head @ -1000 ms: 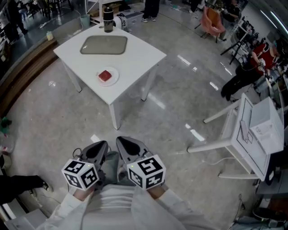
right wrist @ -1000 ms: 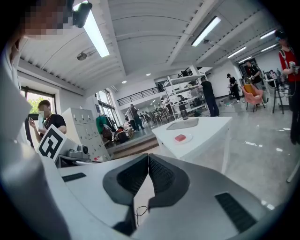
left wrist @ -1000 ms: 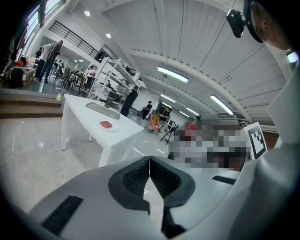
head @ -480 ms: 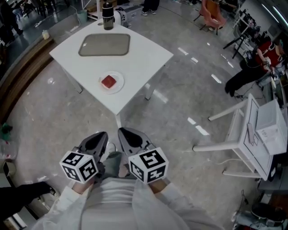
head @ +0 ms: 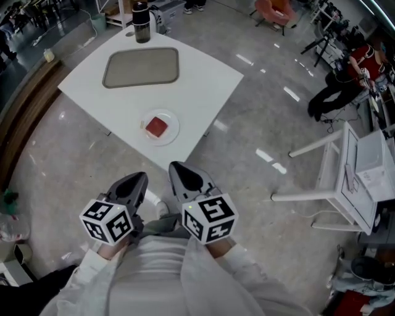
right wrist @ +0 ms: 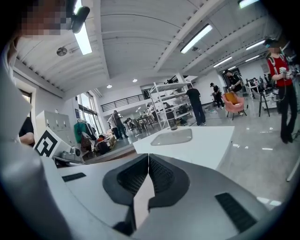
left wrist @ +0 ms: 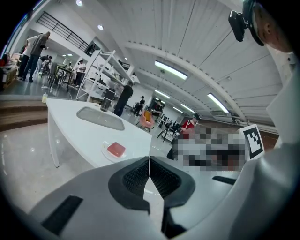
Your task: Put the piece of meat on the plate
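A red piece of meat [head: 157,127] [left wrist: 116,149] lies on a small white plate [head: 171,134] [left wrist: 105,149] near the front corner of the white table [head: 203,74]. My left gripper [head: 139,179] [left wrist: 149,160] and right gripper [head: 175,168] [right wrist: 148,157] are held side by side over the floor, short of the table. Both are shut with nothing between the jaws. The right gripper view shows the table [right wrist: 206,140] but not the plate.
A grey tray [head: 141,66] [left wrist: 100,117] lies on the far part of the table, with a dark bottle [head: 141,13] behind it. An overturned white table [head: 339,179] lies at the right. People stand and sit in the background. Glossy grey floor [head: 259,123] surrounds the table.
The table with the plate has come closer in the head view. Both grippers have travelled towards it, still shut and side by side.
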Action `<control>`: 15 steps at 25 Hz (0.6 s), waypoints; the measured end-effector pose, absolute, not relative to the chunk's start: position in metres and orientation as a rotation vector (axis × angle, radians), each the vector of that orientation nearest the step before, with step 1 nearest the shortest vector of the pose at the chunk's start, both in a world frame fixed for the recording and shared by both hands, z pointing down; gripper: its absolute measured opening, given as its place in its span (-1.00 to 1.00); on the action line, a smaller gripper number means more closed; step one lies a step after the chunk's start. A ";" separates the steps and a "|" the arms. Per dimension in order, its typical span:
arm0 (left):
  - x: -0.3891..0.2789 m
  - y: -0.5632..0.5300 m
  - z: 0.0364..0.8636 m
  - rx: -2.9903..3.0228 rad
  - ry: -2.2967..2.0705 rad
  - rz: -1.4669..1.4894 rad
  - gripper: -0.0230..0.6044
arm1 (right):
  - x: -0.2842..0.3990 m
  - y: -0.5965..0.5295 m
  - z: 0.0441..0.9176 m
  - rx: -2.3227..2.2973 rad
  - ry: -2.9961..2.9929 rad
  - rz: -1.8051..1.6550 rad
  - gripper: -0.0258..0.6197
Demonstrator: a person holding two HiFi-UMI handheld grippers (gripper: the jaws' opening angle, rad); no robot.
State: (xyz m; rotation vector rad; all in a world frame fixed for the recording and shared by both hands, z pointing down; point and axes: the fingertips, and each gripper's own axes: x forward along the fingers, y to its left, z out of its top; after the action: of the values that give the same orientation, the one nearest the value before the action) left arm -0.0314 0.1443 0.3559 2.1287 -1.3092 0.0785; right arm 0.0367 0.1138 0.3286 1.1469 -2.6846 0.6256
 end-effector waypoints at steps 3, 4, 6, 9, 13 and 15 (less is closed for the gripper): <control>-0.044 0.131 0.359 2.134 -1.277 0.092 -0.89 | 0.026 0.102 0.330 1.186 -2.666 0.642 -0.87; -0.046 0.128 0.360 2.133 -1.266 0.093 -0.90 | 0.024 0.100 0.332 1.195 -2.656 0.647 -0.87; -0.048 0.122 0.364 2.128 -1.245 0.096 -0.90 | 0.023 0.096 0.335 1.208 -2.638 0.657 -0.87; -0.048 0.116 0.373 2.114 -1.206 0.099 -0.90 | 0.022 0.091 0.340 1.228 -2.621 0.670 -0.87; -0.046 0.109 0.377 2.122 -1.175 0.129 -0.90 | 0.023 0.085 0.341 1.251 -2.596 0.683 -0.87; -0.045 0.106 0.378 2.121 -1.155 0.141 -0.90 | 0.021 0.081 0.343 1.242 -2.585 0.700 -0.87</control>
State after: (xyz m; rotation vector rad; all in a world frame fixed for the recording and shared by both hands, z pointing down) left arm -0.0455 0.1058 0.3778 2.1206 -1.1552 0.1407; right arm 0.0209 0.0808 0.3431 1.2416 -2.5849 0.6997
